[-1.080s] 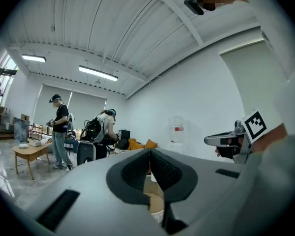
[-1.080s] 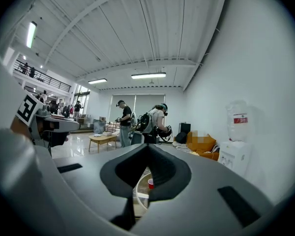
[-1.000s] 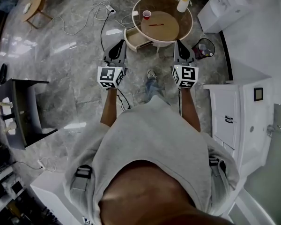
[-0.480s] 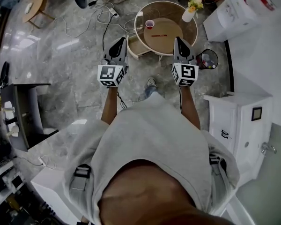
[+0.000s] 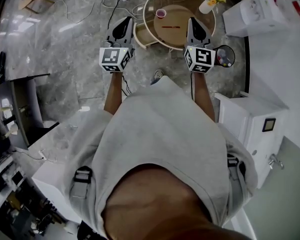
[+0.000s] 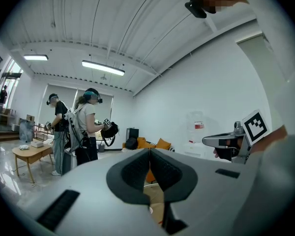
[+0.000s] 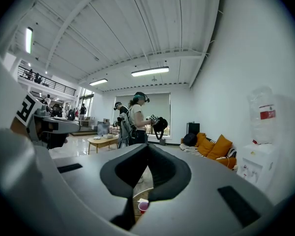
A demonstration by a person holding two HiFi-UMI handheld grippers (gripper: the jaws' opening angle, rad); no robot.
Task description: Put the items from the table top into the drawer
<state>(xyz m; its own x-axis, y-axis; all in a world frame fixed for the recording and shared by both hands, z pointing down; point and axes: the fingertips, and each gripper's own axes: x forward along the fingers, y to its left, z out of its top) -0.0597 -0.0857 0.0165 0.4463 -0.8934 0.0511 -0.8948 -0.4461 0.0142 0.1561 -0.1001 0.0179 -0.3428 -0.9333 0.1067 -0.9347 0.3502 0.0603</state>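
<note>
A round glass-rimmed table (image 5: 204, 30) stands ahead in the head view. On it are a red cup (image 5: 161, 13), a thin red stick (image 5: 170, 27) and a white vase with yellow flowers (image 5: 209, 5). An open drawer (image 5: 142, 38) juts from its left side. My left gripper (image 5: 124, 22) is held level beside the drawer, jaws shut and empty. My right gripper (image 5: 193, 23) is over the table's near right edge, jaws also shut with nothing in them. The right gripper view shows the red cup (image 7: 143, 207) below the right gripper (image 7: 147, 146). In the left gripper view, the left gripper (image 6: 150, 151) has a bit of the table (image 6: 156, 200) showing below it.
A black waste basket (image 5: 223, 57) sits right of the table, with white cabinets (image 5: 250, 119) further right. Cables (image 5: 110, 9) trail over the marble floor at left. A dark desk (image 5: 25, 109) stands far left. Two people (image 6: 86, 127) stand beyond near a wooden table (image 6: 32, 151).
The person has walked toward the round table. Both grippers have moved forward with them, and now reach the drawer and the table's near edge. The jaws stay shut.
</note>
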